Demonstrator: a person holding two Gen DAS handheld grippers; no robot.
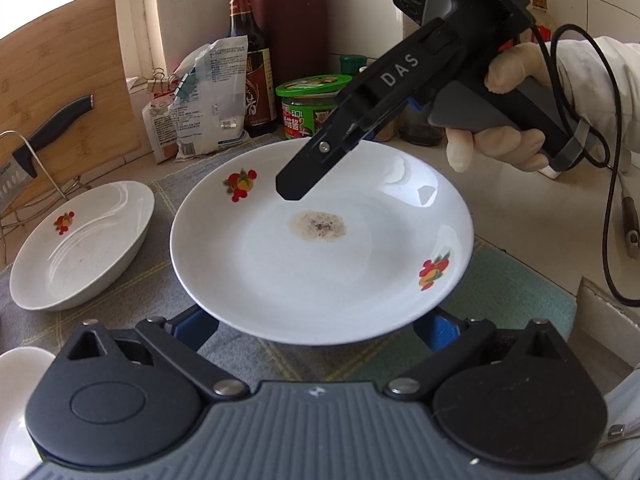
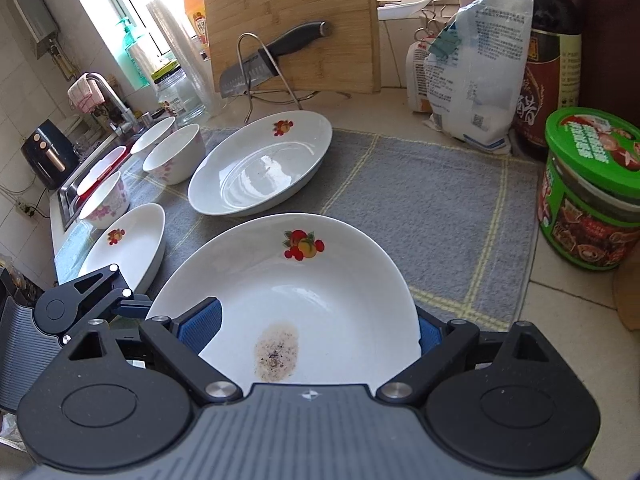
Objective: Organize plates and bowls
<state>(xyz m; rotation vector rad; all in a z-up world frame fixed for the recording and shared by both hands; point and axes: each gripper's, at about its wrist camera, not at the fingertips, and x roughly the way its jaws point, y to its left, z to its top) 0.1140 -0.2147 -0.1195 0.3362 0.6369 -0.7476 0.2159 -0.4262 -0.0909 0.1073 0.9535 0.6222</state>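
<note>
Grey mat [image 2: 420,208] holds scattered plates and bowls, unstacked; both grippers [image 1: 320,328] [image 2: 316,328] clasp the stained plate [image 2: 304,292], mid-frame.

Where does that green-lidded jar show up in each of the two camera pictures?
Left wrist view: the jar stands at upper centre, behind the stained plate, partly hidden by the other gripper.
Right wrist view: the jar is at the right edge, off the grey mat.
Shared landmark: the dark sauce bottle beside it.
</note>
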